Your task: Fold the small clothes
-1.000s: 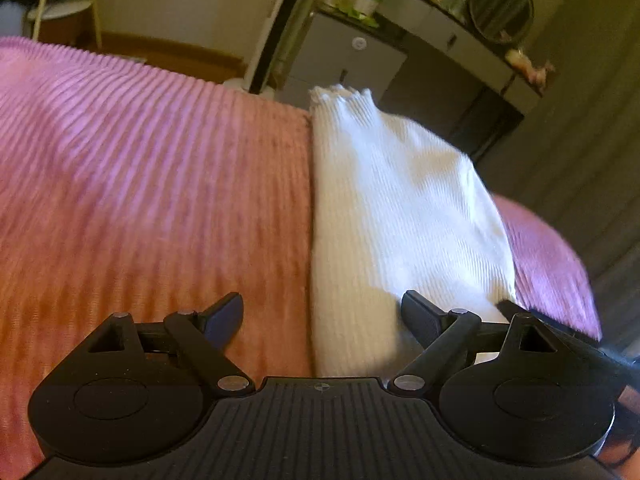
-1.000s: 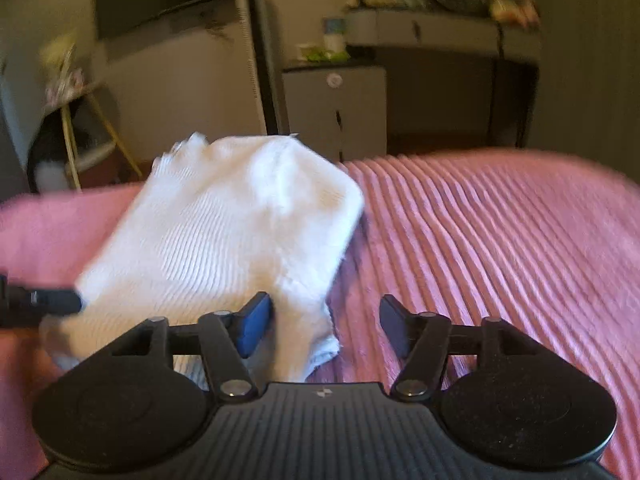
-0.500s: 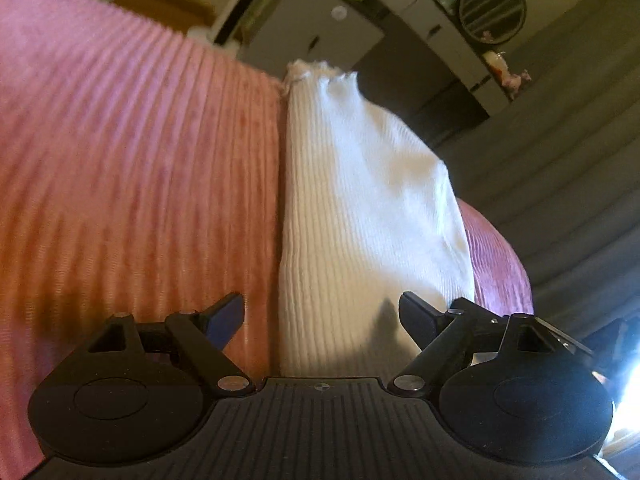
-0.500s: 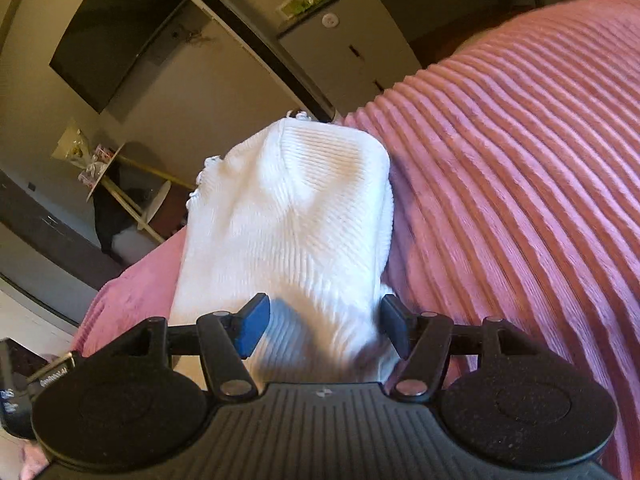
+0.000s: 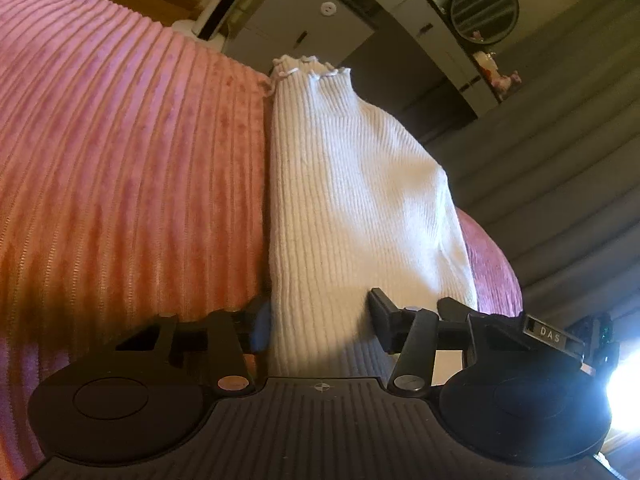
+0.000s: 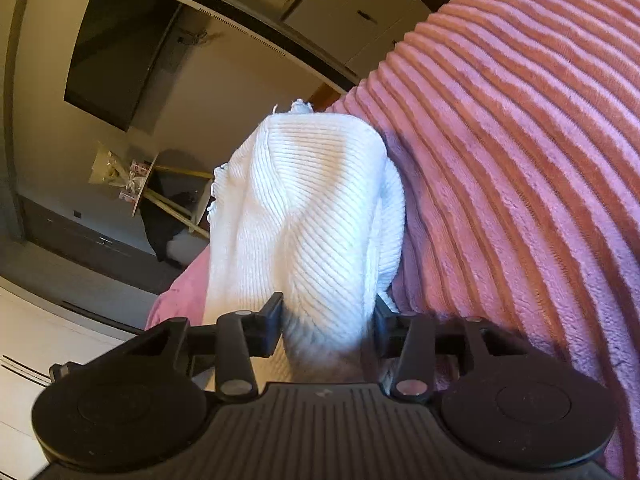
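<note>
A white ribbed garment (image 5: 352, 200) with a frilled hem lies folded, bunched on pink bedding.

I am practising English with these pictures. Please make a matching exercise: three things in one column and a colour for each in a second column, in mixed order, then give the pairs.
Things:
1. ribbed garment
2. bed cover
3. wall screen

Colours:
A. black
B. white
C. pink

Pairs: 1-B, 2-C, 3-A
</note>
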The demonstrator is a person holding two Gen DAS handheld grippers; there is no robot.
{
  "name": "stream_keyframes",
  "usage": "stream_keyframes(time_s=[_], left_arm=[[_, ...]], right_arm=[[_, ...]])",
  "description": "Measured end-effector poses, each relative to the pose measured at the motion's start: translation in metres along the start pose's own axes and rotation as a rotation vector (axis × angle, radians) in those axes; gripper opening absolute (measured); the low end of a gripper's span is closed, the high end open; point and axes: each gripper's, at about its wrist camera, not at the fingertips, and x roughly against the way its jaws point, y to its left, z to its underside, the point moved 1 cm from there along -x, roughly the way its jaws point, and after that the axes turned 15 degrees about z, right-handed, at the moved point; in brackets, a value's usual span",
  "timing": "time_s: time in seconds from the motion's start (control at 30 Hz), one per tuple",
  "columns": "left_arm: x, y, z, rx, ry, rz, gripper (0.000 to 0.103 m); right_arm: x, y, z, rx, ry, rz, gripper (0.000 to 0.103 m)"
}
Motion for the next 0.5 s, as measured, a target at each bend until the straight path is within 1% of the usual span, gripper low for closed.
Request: stream_keyframes(time_s=[0.03,0.07,0.1,0.13,0.2,0.3,0.43,0.5], left_arm=[[-0.001,-0.002,0.001,-0.005,-0.004,-0.007,0.054],[-0.001,-0.005,0.002,-0.013,-0.008,-0.017,0.05],[-0.002,-0.008,0.002,-0.025,-0.011,-0.025,0.044],[-0.001,-0.014,0.003,-0.042,-0.016,-0.035,0.043],[0.0,-0.025,0.001,-0.066,-0.017,-0.049,0.039],[0.013,-0.042,-0.004,-0.105,-0.033,-0.047,0.039],[0.045,-0.059,-0.012,-0.133,-0.077,-0.059,0.038],[0.064,-0.066,-0.007,-0.163,-0.092,-0.066,0.039]], right_arm=[[-0.002,0.001,-0.001,-0.002,-0.002,0.007,0.043],[-0.002,0.004,-0.001,0.002,-0.006,0.02,0.04],[0.0,0.01,0.0,0.022,-0.016,0.035,0.035],[0.002,0.018,0.001,0.049,-0.028,0.045,0.032],[0.011,0.031,0.004,0.095,-0.052,0.066,0.031],[0.024,0.046,0.007,0.117,-0.069,0.05,0.03],[0.035,0.068,0.015,0.141,-0.076,0.005,0.029],[0.043,0.082,0.025,0.19,-0.087,-0.016,0.029]])
